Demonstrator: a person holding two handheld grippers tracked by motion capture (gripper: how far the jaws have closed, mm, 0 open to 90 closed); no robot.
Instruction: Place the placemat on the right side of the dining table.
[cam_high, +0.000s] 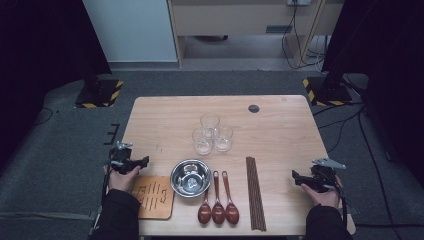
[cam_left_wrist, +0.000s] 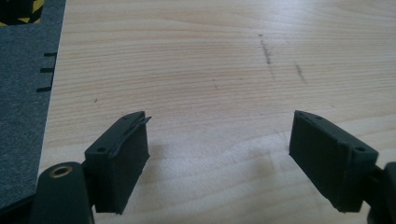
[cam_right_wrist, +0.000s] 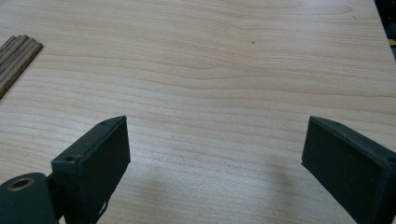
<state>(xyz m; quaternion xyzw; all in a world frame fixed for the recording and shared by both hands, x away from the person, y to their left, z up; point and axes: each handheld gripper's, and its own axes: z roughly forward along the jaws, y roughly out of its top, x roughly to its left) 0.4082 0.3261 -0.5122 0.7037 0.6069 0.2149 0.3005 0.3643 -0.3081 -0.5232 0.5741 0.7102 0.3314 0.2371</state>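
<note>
My left gripper (cam_high: 144, 161) is held in a hand at the table's left edge, just above a wooden trivet (cam_high: 153, 196). In the left gripper view its jaws (cam_left_wrist: 219, 123) stand apart over bare wood with nothing between them. My right gripper (cam_high: 296, 177) is held near the table's right front, right of a bundle of dark chopsticks (cam_high: 255, 192). Its jaws (cam_right_wrist: 218, 127) are also wide apart and empty, and the chopstick ends (cam_right_wrist: 16, 53) lie at the upper left of that view.
On the light wooden table (cam_high: 285, 125) stand three clear glasses (cam_high: 212, 133) in the middle, a steel bowl (cam_high: 190, 177) in front of them and three brown wooden spoons (cam_high: 218, 200) beside the bowl. Grey carpet (cam_left_wrist: 23, 116) lies beyond the left edge.
</note>
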